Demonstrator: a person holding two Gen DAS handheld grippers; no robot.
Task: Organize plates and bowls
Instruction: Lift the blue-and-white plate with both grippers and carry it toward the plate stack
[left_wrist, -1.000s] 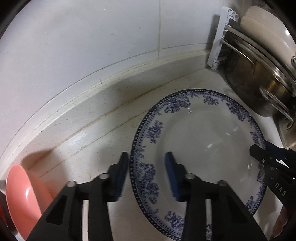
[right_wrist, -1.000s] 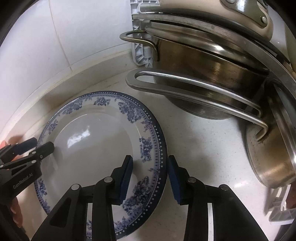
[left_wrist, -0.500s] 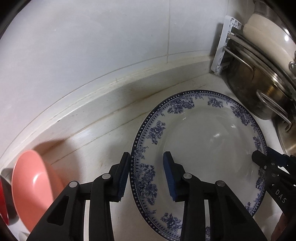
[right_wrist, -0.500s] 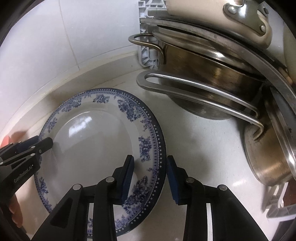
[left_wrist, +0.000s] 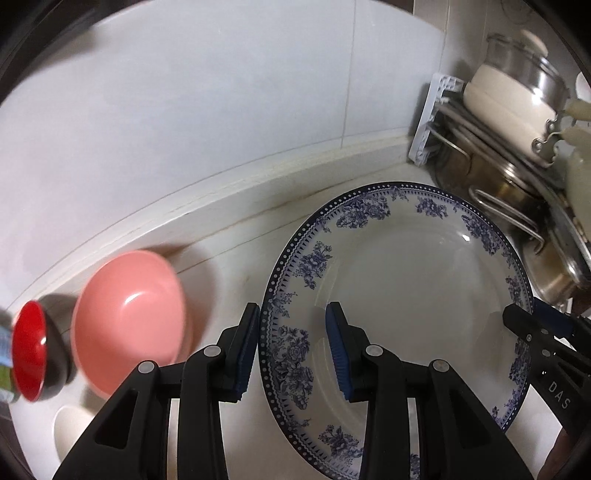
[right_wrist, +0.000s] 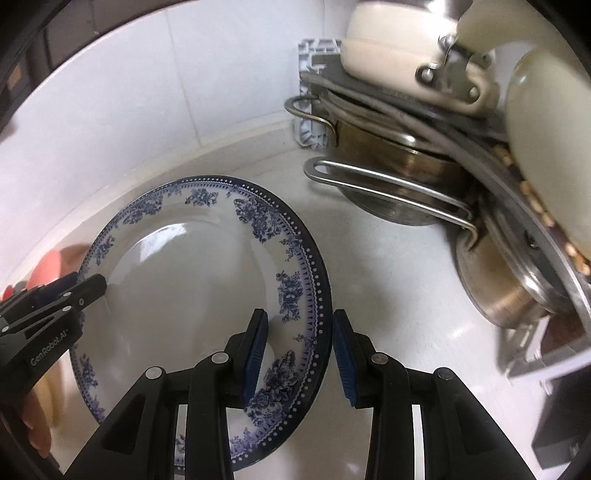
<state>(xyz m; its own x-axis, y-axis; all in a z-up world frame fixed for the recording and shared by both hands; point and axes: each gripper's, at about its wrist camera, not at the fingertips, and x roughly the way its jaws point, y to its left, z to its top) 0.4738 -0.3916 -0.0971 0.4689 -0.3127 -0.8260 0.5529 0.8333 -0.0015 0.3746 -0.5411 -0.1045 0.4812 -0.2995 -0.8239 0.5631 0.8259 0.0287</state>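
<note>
At the right edge of my left camera, my right gripper (left_wrist: 554, 373) reads "DAS". At lower left of my right camera, my left gripper (right_wrist: 48, 325) reads "GenRobot.AI".

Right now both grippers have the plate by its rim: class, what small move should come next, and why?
Probably carry the plate a little toward the pink bowl, keeping it level. The left gripper and the right gripper each straddle opposite rims, so moving both together should stop it tipping. The pots crowd the other side, leaving less room there.
</note>
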